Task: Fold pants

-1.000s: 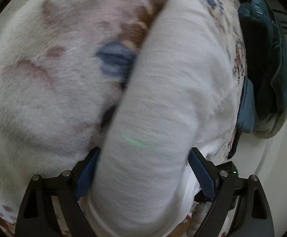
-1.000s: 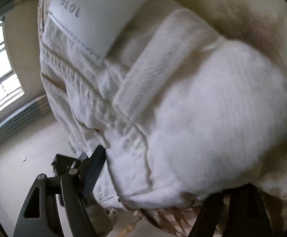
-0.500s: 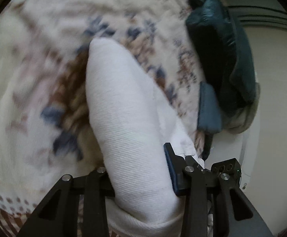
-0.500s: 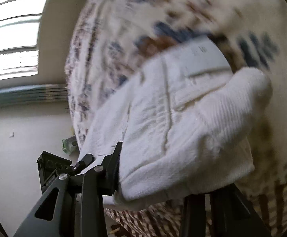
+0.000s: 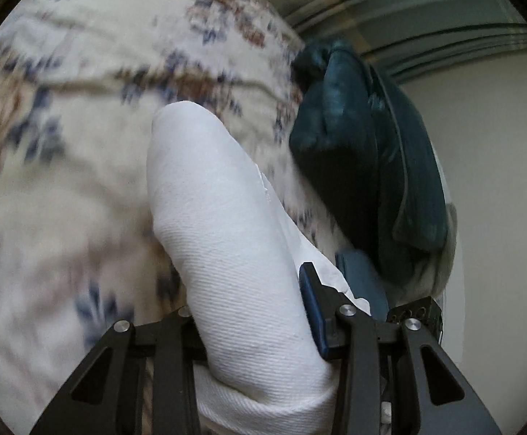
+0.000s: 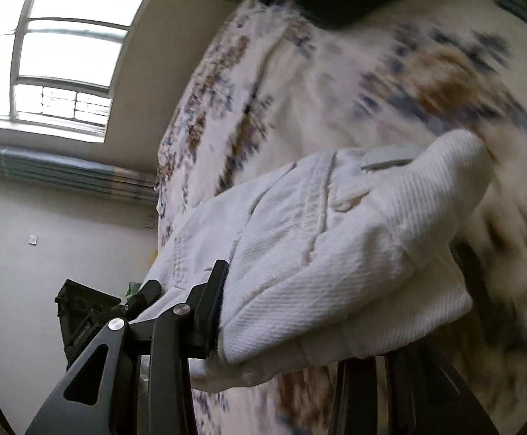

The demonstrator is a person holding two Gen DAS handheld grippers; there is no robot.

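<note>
The white pants [image 5: 227, 239] are bunched into a thick fold between the fingers of my left gripper [image 5: 249, 311], which is shut on them and holds them above the patterned bed cover [image 5: 64, 166]. In the right wrist view the waistband end of the white pants [image 6: 336, 246], with belt loops and a pale label [image 6: 386, 156], sits between the fingers of my right gripper [image 6: 336, 311], which is shut on it. The right finger of that gripper is mostly hidden behind the cloth.
A cream bed cover [image 6: 299, 83] with blue and brown flowers lies under the pants. A dark teal garment [image 5: 368, 166] is heaped at the bed's far right edge. A window [image 6: 60, 50] and a plain wall [image 6: 46, 246] are on the left in the right wrist view.
Both grippers have risen and pulled back from the bed with the pants, so more of the bed cover, the teal garment and the window are in view. The left jaws closed tighter.
</note>
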